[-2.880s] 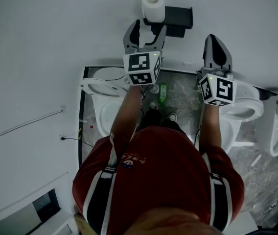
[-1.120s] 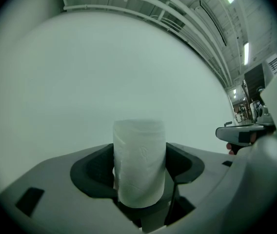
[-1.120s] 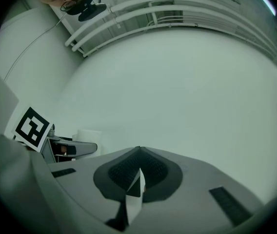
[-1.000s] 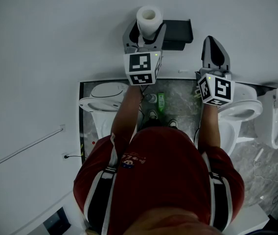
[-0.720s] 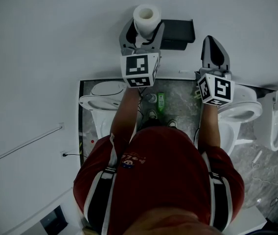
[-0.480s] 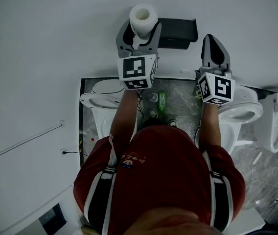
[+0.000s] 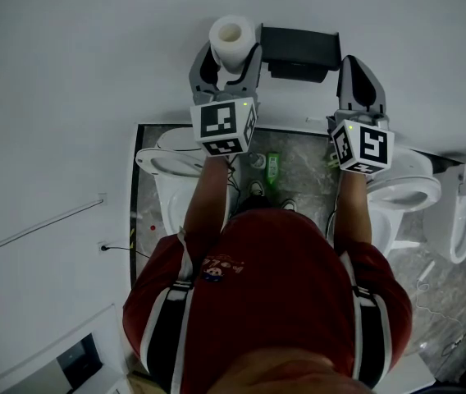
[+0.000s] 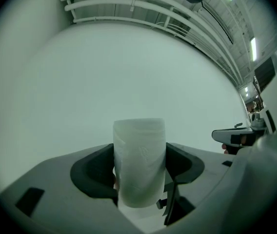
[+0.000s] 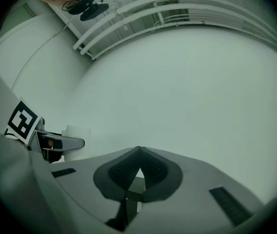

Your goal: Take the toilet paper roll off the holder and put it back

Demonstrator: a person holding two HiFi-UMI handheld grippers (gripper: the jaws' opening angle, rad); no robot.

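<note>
The left gripper (image 7: 228, 60) grasps the toilet paper roll (image 8: 139, 162). Its two jaws stand wide apart and press on opposite sides of the roll's curved surface. The roll stands upright, with its long axis vertical. In the head view one flat end faces up, so the hole of the cardboard core shows. The lower end sits down between the jaws and the upper end rises above them.

The roll is held in front of the white wall (image 7: 93, 72), just to the left of the dark holder (image 7: 299, 49) mounted there. The gripper's right-hand jaw lies between the roll and the holder.

The right gripper (image 9: 138, 165) is to the right of the holder. Its jaws are clenched together tip to tip, with nothing between them.

Below, on the floor, a green bottle (image 7: 273, 165) stands between two white toilets (image 7: 166, 150). I cannot tell what is in the bowls or in the bottle.
</note>
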